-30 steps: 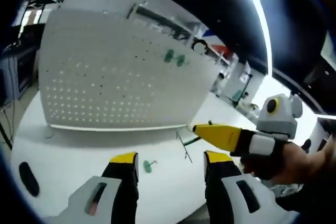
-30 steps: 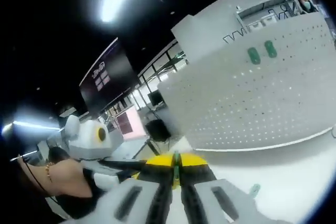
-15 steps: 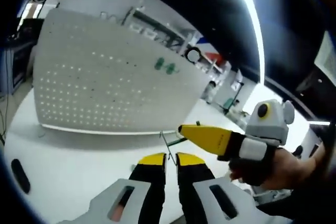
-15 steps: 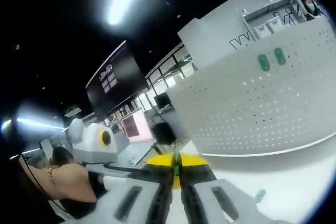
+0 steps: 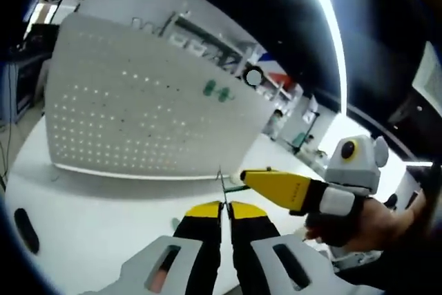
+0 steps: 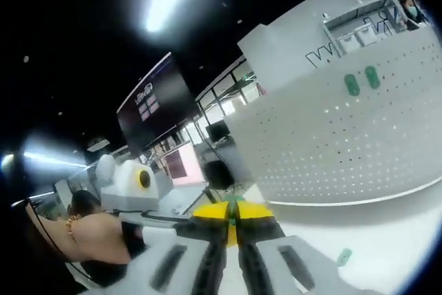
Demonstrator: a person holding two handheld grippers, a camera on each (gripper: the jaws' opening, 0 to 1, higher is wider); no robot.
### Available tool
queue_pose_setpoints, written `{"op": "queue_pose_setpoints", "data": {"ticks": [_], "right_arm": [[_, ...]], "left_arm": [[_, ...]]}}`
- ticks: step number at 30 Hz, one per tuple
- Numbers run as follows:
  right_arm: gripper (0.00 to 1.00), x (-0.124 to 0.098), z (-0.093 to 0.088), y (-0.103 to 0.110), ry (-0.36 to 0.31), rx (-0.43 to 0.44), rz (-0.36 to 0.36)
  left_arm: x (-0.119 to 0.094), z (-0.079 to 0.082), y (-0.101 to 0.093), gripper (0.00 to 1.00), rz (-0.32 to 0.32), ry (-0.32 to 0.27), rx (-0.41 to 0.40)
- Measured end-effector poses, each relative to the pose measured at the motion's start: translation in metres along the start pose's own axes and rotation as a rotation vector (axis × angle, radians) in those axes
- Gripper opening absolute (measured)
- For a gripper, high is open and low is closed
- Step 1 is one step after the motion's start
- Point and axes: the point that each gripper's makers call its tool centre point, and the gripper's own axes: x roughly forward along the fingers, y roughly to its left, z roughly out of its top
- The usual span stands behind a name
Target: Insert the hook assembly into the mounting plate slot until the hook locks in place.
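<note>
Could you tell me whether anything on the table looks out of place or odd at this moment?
One small green piece lies loose on the white table in front of the pegboard, while two like it already sit on the board. Otherwise nothing stands out; both grippers are shut on a thin wire hook.

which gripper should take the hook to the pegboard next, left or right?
Probably right. The right gripper is shut on the green hook part, and the pegboard lies ahead of it. The left gripper pinches a thin wire, apparently of the same hook, so it can only steady.
</note>
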Motion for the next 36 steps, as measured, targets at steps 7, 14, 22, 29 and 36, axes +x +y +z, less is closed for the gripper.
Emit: {"op": "queue_pose_setpoints", "data": {"ticks": [7,14,22,29,36], "right_arm": [[0.01,0.0,0.001,0.003,0.013,-0.009,0.008],[0.07,-0.005,0.015,0.001,0.029,0.015,0.054],[0.15,-0.014,0.025,-0.003,0.02,0.017,0.05],[0.18,-0.008,0.019,0.004,0.027,0.069,0.07],[0.11,-0.001,0.016,0.006,0.036,0.095,0.081]], "left_arm": [[-0.002,0.003,0.0,0.01,0.008,-0.013,-0.011],[-0.005,0.01,0.001,0.01,0.036,-0.025,0.034],[-0.008,0.019,0.004,0.01,0.094,-0.041,0.17],[-0.008,0.028,-0.004,0.01,0.092,-0.071,0.234],[-0.006,0.028,-0.008,0.01,0.069,-0.075,0.224]]}}
